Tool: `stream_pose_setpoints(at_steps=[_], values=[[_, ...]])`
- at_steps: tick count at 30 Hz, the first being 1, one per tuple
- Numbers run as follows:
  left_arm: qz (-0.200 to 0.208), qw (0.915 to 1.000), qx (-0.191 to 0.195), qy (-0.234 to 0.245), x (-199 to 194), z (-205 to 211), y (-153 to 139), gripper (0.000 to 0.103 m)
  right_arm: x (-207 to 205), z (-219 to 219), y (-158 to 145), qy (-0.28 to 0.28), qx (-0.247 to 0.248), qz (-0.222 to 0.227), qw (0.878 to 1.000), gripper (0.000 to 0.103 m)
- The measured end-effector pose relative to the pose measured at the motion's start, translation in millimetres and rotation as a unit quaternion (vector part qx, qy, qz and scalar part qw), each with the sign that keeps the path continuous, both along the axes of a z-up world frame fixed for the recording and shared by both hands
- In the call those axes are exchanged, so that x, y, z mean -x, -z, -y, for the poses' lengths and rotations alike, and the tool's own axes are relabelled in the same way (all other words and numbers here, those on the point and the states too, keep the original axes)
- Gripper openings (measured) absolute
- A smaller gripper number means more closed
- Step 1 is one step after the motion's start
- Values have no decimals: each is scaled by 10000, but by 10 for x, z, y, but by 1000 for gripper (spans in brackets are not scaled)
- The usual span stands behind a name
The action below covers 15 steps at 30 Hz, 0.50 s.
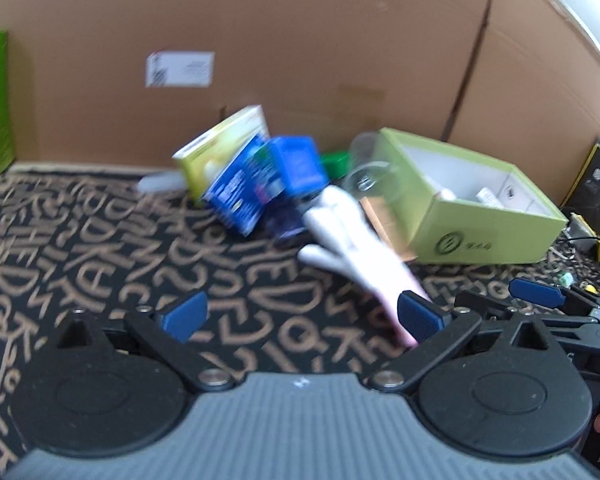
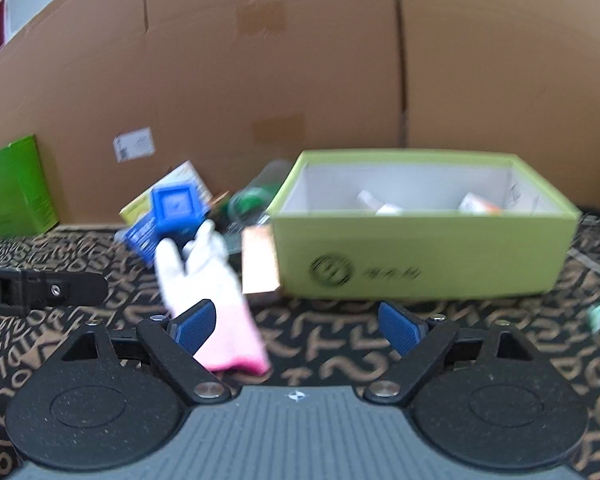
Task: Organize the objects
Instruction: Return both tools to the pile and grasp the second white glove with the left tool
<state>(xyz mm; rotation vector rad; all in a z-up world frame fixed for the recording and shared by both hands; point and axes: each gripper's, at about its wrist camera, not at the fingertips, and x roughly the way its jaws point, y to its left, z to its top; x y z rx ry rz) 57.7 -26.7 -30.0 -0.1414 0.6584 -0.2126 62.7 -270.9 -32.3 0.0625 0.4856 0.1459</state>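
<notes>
A white glove [image 1: 352, 240] with a pink cuff lies on the black lettered cloth, its fingers touching a pile of blue cartons [image 1: 260, 188] and a yellow-green carton [image 1: 224, 144]. My left gripper [image 1: 302, 316] is open just short of the glove, and the cuff runs behind its right pad [image 1: 420, 318]. An open lime-green box [image 2: 420, 248] with a few small items inside stands to the right. My right gripper [image 2: 298, 326] is open in front of that box, with the glove [image 2: 204, 276] by its left pad [image 2: 194, 326]. No pad presses on anything.
A tall cardboard wall [image 1: 300, 40] closes off the back. A green carton [image 2: 12, 196] stands at far left. A clear glass vessel [image 1: 368, 164] and a brown card [image 2: 260, 260] lie beside the lime-green box. Black-and-yellow gear [image 1: 596, 184] sits at far right.
</notes>
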Motion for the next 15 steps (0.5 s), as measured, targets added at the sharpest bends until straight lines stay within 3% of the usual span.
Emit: stream_pose_setpoints(at_steps=[9,11,13,15], values=[[-18,9999,151,-24,7,-224,-19,103,-325,-296,258,-179,-20,-433,9989,79],[-2,9998,186,53,-17,-218,-38,103,-416,-315,306,-196,-126,-573,9981,67],[-1,9996,230,160,-57,-193,-49,103,-470,-321,354,-235,-257,-745,9966,37],[-38,9992,289,283,-114,-134,-44,103,-426,-341,346,-270,-258,-721,9967,26]])
